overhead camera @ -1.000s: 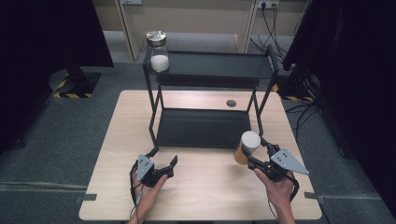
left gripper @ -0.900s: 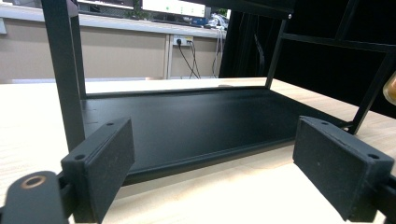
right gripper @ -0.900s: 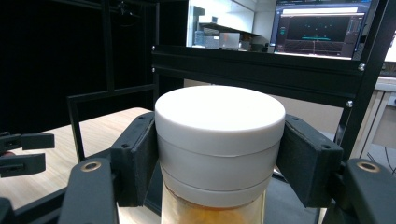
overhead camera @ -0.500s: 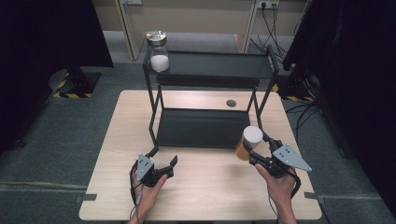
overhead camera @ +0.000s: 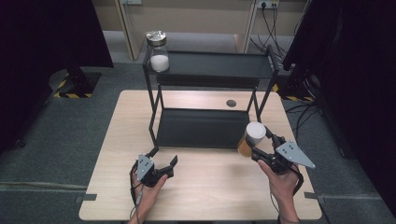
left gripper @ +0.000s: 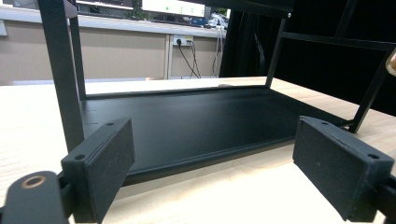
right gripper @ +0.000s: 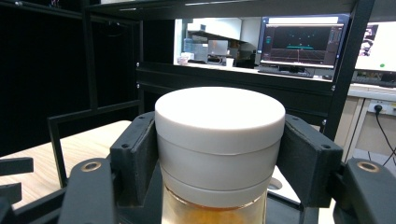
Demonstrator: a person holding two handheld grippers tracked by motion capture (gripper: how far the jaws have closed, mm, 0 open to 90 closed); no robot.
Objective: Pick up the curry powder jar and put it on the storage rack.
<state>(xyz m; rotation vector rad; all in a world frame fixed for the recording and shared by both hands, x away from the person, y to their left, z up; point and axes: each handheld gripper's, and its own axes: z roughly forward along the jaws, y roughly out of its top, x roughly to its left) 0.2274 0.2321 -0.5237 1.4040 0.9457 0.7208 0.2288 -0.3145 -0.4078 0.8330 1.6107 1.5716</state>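
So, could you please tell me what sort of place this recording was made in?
Most likely a lab or test room: monitors stand on a desk in the background, black curtains flank the wooden table, and cables run to wall sockets.

Both grippers [overhead camera: 161, 169] [overhead camera: 261, 148] have black, screw-studded jaws; the right bears a grey three-cornered plate.

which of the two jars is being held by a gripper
The white-lidded jar with amber contents, clamped in the right hand-held gripper at the shelf's front right. The other, a metal-lidded jar of white powder, stands untouched on the top shelf.
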